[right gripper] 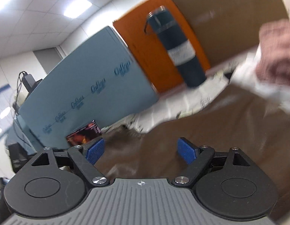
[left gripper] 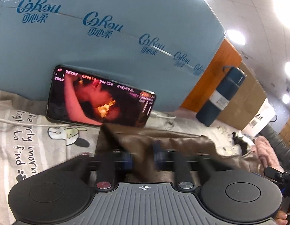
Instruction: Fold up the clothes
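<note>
A brown garment [left gripper: 163, 142] lies crumpled on the printed sheet and runs between the fingers of my left gripper [left gripper: 143, 154]. Its blue pads are blurred by motion and stand a small gap apart with brown cloth between them; I cannot tell if they grip it. In the right wrist view the same brown garment [right gripper: 229, 131] fills the lower right. My right gripper [right gripper: 141, 151] is open, its blue pads [right gripper: 95, 150] wide apart just above the cloth, holding nothing.
A lit phone [left gripper: 100, 99] leans against a large blue Cokou box [left gripper: 107, 37] with a white cable beside it. A dark blue flask [left gripper: 220, 97] stands before an orange panel and cardboard boxes. Pink and white clothes [right gripper: 272, 60] lie at right.
</note>
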{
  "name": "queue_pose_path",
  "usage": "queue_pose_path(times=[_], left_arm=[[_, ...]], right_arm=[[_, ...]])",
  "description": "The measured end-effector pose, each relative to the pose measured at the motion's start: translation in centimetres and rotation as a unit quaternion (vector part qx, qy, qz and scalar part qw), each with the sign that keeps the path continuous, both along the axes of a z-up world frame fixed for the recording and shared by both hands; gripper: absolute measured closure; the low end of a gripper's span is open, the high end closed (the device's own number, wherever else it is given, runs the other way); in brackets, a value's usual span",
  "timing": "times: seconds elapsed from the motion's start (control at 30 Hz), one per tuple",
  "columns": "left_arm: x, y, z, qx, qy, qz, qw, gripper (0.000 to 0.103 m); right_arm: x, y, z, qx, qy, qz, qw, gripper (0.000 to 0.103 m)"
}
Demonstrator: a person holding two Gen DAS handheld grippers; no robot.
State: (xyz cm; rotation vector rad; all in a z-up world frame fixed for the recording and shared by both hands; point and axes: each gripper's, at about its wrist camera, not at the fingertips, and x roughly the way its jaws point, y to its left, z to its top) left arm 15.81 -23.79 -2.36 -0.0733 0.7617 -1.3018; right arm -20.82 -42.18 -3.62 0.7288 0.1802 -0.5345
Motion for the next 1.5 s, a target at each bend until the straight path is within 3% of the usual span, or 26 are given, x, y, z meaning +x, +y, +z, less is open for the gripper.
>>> queue_pose_path(times=[0.1, 0.2, 0.33, 0.5, 0.7, 0.73, 0.8, 0.83, 0.87, 1.03, 1.27, 1.33, 1.5], left_arm=[[-1.1, 0.8, 0.6, -0.025, -0.018, -0.028, 0.9991, 0.095], [-3.8, 2.3, 2.1, -0.053, -0.057, -0.085, 0.9933, 0.095], [-7.9, 4.4, 3.2, -0.065, -0.123, -0.147, 0.9793, 0.095], [-11.0, 6.8, 2.7, -0.077, -0.135, -0.211, 0.9652, 0.095], [-14.2, 9.4, 2.5, -0.088, -0.172, -0.285, 0.9389, 0.095], [-14.4, 9.8, 2.6, -0.093, -0.173, -0.288, 0.9373, 0.095], [-14.6, 10.5, 2.8, -0.102, -0.173, -0.293, 0.9346, 0.095], [-14.7, 10.9, 2.8, -0.106, -0.174, -0.296, 0.9332, 0.095], [-14.8, 11.2, 2.9, -0.111, -0.174, -0.299, 0.9318, 0.095], [-15.3, 13.1, 3.4, -0.134, -0.175, -0.312, 0.9242, 0.095], [-15.9, 16.1, 4.2, -0.176, -0.171, -0.334, 0.9099, 0.095], [-16.3, 17.4, 4.5, -0.188, -0.172, -0.339, 0.9056, 0.095], [-17.6, 20.3, 5.0, -0.207, -0.167, -0.354, 0.8968, 0.095]], right_arm=[[-0.3, -0.3, -0.4, 0.012, -0.017, 0.004, 1.0, 0.019], [-0.8, -0.4, -0.5, 0.023, -0.048, 0.017, 0.998, 0.019], [-0.7, -0.4, -0.4, 0.056, -0.091, 0.062, 0.992, 0.017], [1.0, 0.1, 0.5, 0.088, -0.123, 0.11, 0.982, 0.014], [3.9, 0.1, 0.5, 0.147, -0.12, 0.113, 0.975, 0.014], [4.2, 0.3, 0.4, 0.151, -0.113, 0.109, 0.976, 0.017], [4.6, 0.9, 0.5, 0.147, -0.087, 0.097, 0.981, 0.038], [4.7, 1.2, 0.6, 0.144, -0.072, 0.091, 0.983, 0.069], [4.8, 1.6, 0.6, 0.139, -0.056, 0.086, 0.985, 0.082], [3.7, 4.1, 1.4, 0.086, -0.054, 0.087, 0.991, 0.094], [-1.2, 9.8, 4.9, 0.002, -0.092, 0.077, 0.993, 0.096], [-2.9, 11.9, 5.9, -0.024, -0.106, 0.076, 0.991, 0.102], [-6.3, 16.3, 7.0, -0.047, -0.125, 0.087, 0.987, 0.102]])
